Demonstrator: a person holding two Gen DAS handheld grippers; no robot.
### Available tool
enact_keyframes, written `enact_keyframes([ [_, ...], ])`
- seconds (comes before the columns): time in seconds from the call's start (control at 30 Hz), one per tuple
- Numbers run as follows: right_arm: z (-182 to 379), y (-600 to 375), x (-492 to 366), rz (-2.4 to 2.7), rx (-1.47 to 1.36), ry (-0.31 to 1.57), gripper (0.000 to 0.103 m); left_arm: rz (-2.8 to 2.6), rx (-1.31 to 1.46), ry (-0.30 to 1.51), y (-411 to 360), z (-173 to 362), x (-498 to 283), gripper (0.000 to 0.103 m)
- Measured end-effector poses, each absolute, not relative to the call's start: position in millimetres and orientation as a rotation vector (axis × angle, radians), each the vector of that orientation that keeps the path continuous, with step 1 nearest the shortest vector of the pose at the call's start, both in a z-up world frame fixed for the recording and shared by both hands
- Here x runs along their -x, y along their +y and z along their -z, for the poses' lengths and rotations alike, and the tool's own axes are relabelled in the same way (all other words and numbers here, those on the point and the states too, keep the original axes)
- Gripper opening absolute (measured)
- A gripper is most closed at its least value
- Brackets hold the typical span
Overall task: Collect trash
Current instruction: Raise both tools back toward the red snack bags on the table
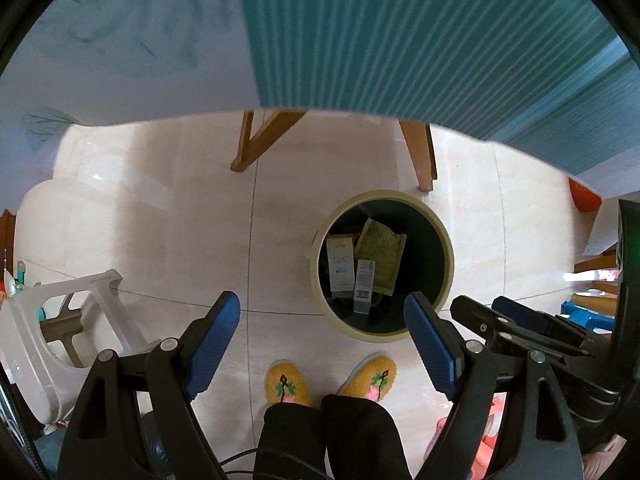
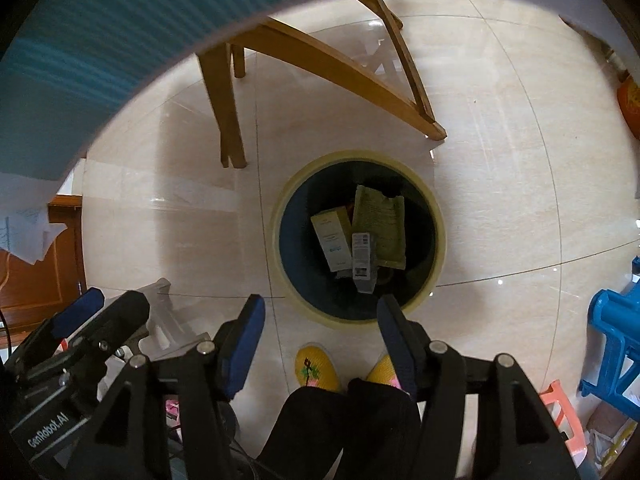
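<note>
A round bin with a cream rim (image 1: 448,240) (image 2: 438,236) stands on the tiled floor below me. Inside lie a green pouch (image 1: 380,254) (image 2: 380,224), a white carton (image 1: 340,262) (image 2: 332,236) and a small grey box (image 1: 364,286) (image 2: 362,260). My left gripper (image 1: 322,312) is open and empty, held above the floor just left of the bin. My right gripper (image 2: 320,312) is open and empty above the bin's near rim. Each gripper also shows at the edge of the other's view.
A table with a teal cloth (image 1: 400,40) (image 2: 80,60) and wooden legs (image 2: 224,92) stands beyond the bin. A white plastic stool (image 1: 80,320) lies at the left, a blue plastic stool (image 2: 616,336) at the right. My yellow slippers (image 1: 288,384) are near the bin.
</note>
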State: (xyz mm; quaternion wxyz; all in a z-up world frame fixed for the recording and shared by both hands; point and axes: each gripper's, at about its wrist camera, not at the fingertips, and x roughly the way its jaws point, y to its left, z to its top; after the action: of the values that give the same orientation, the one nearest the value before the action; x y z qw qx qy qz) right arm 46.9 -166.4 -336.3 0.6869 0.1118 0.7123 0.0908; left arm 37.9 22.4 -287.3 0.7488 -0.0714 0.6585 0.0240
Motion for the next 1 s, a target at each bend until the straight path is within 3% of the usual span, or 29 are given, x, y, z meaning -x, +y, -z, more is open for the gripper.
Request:
enact_keyframes([
  [0.57, 199, -169, -42, -0.283, -0.240, 1.502, 0.059, -0.046, 0.138, 1.351, 25, 140, -30, 0.083],
  [1.0, 80, -172, -48, -0.370, -0.169, 1.349, 0.059, -0.024, 0.111, 1.166, 9, 7, -33, 0.083],
])
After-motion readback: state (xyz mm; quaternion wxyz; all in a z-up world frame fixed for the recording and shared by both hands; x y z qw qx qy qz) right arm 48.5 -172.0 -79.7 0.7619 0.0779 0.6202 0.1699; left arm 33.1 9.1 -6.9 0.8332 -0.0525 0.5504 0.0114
